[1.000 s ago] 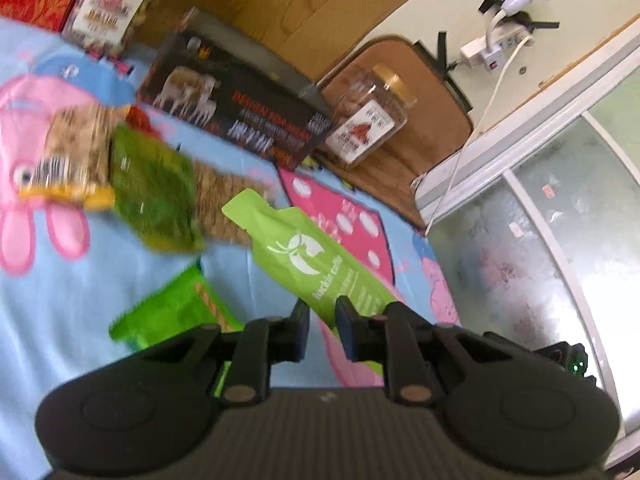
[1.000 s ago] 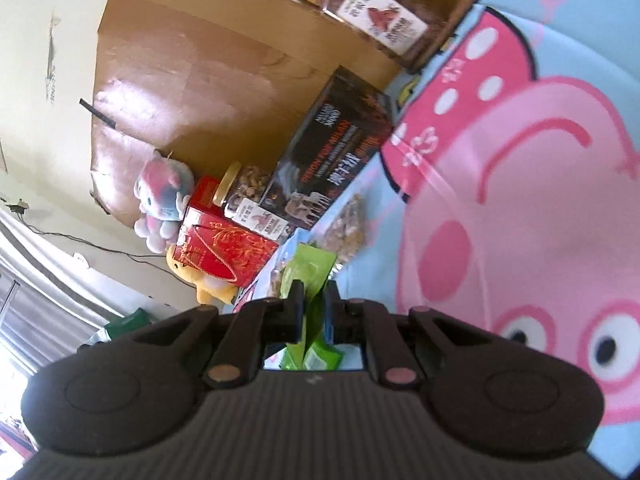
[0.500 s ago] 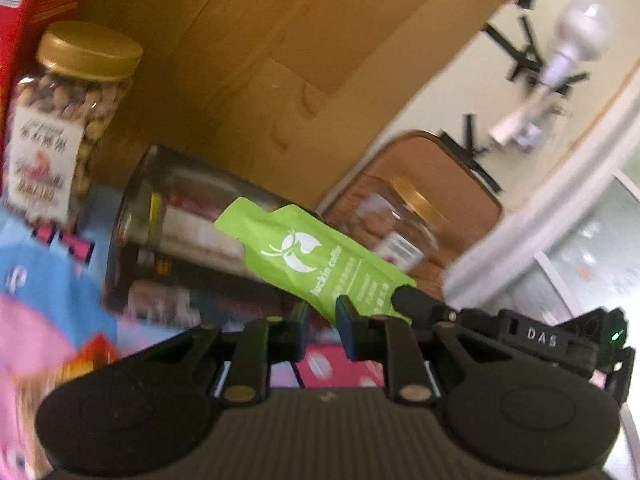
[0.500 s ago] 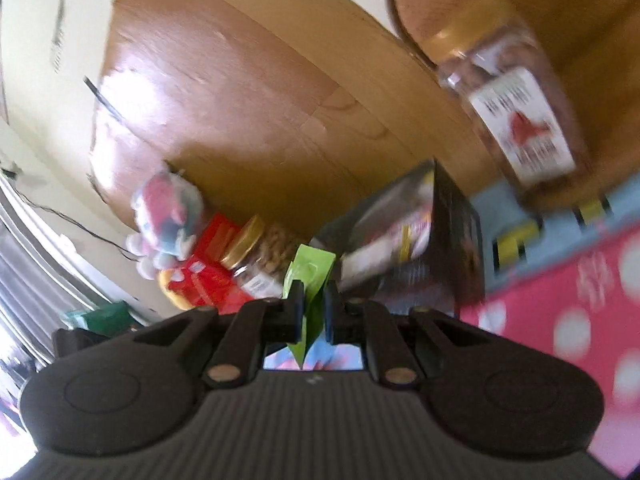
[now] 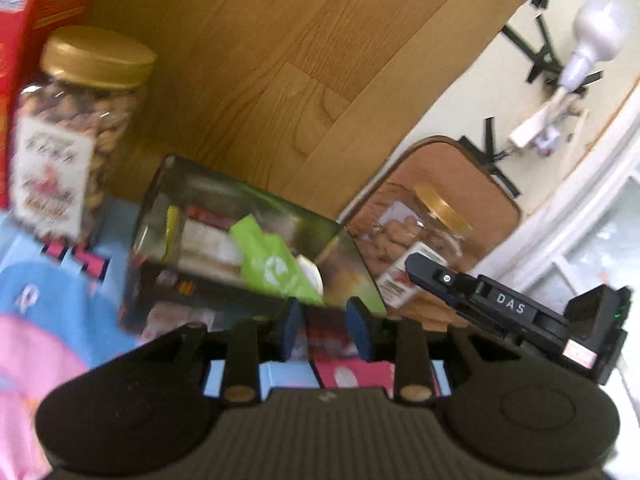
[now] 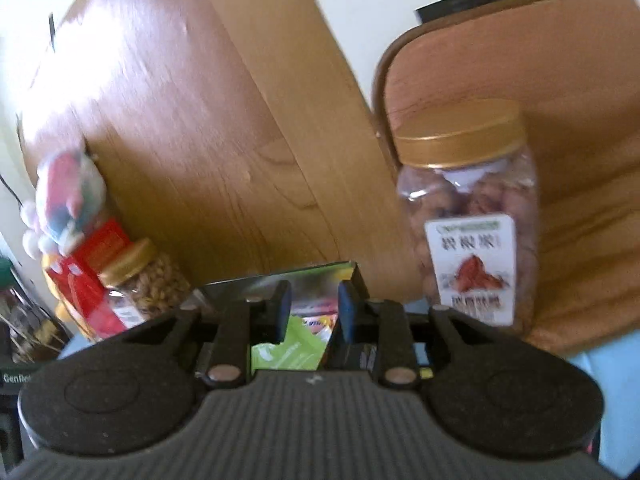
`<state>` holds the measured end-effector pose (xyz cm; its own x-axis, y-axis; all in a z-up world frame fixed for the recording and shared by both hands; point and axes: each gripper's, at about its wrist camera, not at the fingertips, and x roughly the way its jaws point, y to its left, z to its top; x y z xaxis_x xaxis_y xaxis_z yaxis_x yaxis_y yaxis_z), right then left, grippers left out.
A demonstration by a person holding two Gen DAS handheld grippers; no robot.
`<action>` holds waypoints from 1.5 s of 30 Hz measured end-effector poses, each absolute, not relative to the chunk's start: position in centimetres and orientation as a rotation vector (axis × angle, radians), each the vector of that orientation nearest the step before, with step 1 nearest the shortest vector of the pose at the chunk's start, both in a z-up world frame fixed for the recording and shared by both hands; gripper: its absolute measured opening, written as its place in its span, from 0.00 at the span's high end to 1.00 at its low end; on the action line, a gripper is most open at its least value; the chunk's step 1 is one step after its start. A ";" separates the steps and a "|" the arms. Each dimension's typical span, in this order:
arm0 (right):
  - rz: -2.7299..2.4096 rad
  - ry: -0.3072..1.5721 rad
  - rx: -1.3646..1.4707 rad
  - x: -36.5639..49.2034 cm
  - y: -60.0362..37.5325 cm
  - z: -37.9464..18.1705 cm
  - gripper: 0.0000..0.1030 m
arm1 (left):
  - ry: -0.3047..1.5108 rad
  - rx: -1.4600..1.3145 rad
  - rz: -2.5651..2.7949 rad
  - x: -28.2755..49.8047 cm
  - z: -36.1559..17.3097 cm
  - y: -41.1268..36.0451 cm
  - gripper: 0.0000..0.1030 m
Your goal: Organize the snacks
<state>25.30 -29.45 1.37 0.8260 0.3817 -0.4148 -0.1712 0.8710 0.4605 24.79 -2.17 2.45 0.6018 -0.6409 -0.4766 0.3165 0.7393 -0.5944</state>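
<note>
The left tongs (image 5: pixel 326 330) stand parted, the green pouch (image 5: pixel 272 266) lying on the dark box (image 5: pixel 192 280).

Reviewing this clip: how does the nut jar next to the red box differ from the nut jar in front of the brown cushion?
Contents: the first jar holds pale tan nuts; the second jar holds darker, reddish-brown ones.
Place: the first jar stands by the red box, left of the dark carton; the second jar stands right of that carton, before the brown cushion.
Shared: clear bodies, gold lids, white labels.
</note>
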 end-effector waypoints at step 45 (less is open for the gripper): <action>0.210 0.683 0.814 -0.5 -34.3 -5.9 0.66 | 1.044 -0.326 -0.858 16.0 -4.3 -8.7 0.48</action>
<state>-0.48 -34.27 -5.85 0.7690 0.4226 -0.4796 0.0807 0.6801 0.7287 15.99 -8.68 -4.26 0.2246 -0.7518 -0.6200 0.4629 0.6422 -0.6110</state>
